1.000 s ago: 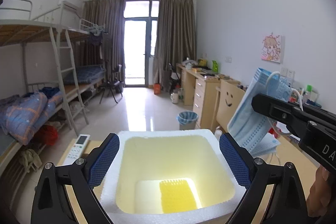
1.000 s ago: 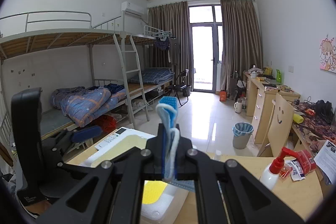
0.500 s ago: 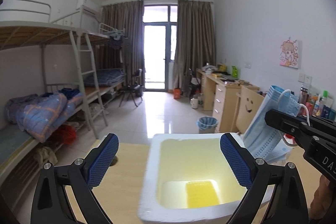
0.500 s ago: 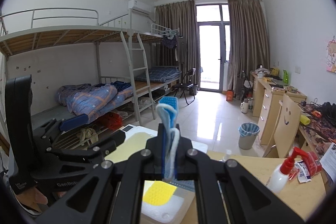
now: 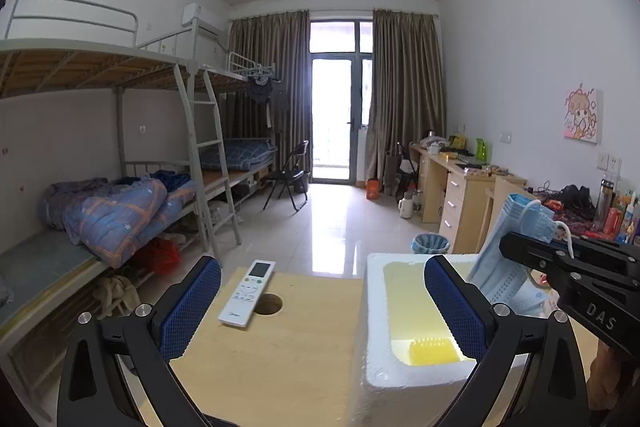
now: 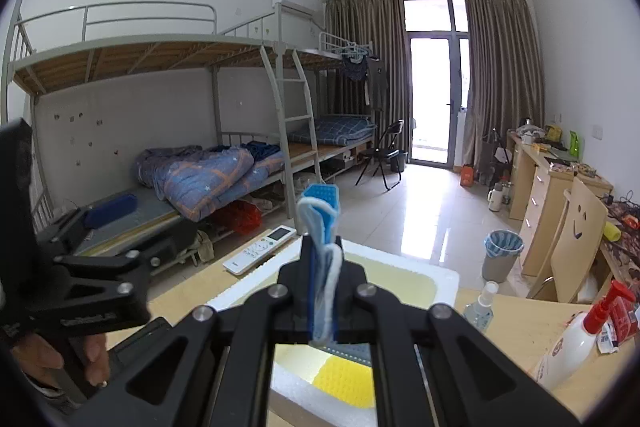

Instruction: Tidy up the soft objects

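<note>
Right claw (image 6: 320,291) is clamped on a stack of pale blue face masks (image 5: 516,251) above the white foam box (image 5: 376,311); left claw (image 5: 320,307) gapes apart over the wooden desk (image 5: 280,359)

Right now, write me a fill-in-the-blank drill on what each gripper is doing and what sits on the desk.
1. The right tongs are shut on a stack of blue ____.
2. The left tongs are ____ and hold nothing.
3. Inside the white foam box lies a ____ sponge.
4. On the desk, the white ____ lies beside a round hole.

Missing words: face masks; open; yellow; remote control
</note>
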Motion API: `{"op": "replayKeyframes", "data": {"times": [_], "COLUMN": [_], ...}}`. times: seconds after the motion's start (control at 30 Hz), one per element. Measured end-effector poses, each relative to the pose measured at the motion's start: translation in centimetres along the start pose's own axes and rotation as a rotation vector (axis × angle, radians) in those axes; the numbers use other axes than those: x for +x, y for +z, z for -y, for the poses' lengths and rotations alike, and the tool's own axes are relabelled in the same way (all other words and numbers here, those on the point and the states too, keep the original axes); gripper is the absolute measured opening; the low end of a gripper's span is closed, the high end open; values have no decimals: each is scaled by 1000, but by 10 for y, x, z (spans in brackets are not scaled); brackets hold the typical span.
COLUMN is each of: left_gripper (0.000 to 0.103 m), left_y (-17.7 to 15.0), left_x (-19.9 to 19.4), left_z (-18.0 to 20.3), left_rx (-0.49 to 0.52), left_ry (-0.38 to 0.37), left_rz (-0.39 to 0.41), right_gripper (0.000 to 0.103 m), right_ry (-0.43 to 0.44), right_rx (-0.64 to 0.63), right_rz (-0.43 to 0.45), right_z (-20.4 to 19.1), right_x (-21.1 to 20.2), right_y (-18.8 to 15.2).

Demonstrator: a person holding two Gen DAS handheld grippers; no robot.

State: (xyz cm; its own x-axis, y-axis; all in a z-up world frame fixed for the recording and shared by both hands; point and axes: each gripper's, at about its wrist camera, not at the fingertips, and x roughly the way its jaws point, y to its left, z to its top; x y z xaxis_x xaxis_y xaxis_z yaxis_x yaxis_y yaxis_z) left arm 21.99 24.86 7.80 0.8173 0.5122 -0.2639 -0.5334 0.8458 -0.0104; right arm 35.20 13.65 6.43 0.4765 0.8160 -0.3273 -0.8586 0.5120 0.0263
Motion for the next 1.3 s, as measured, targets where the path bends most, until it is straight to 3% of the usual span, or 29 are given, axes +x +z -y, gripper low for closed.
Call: {"op": "replayKeyframes", "data": {"times": [0.43,0.47,0.53,0.6,0.9,1.3], "left_gripper": [102,102,102,102,102,102], "left_y": [-1,-1,-1,-2,-3,0], "left_x": [-8,-8,-8,-9,-10,-36], "left_z": [-4,-3,-6,-8,-10,-5], "left_rx": [-6,-5,-8,-11,-18,-17], "left_ry": [2,4,9,9,8,-9], "left_rz": [12,12,12,7,4,28], "right_gripper": [10,15,56,66,72,72], "right_ry": [34,37,39,34,14,-14], "right_rx": [19,27,33,43,13,6], "right_rz": [-28,-36,-52,-48,-81,-23], "right_z": [11,12,13,14,7,6], "right_x": [7,8,10,9,11,-30], "right_y": [0,0,0,-1,-2,7]}}
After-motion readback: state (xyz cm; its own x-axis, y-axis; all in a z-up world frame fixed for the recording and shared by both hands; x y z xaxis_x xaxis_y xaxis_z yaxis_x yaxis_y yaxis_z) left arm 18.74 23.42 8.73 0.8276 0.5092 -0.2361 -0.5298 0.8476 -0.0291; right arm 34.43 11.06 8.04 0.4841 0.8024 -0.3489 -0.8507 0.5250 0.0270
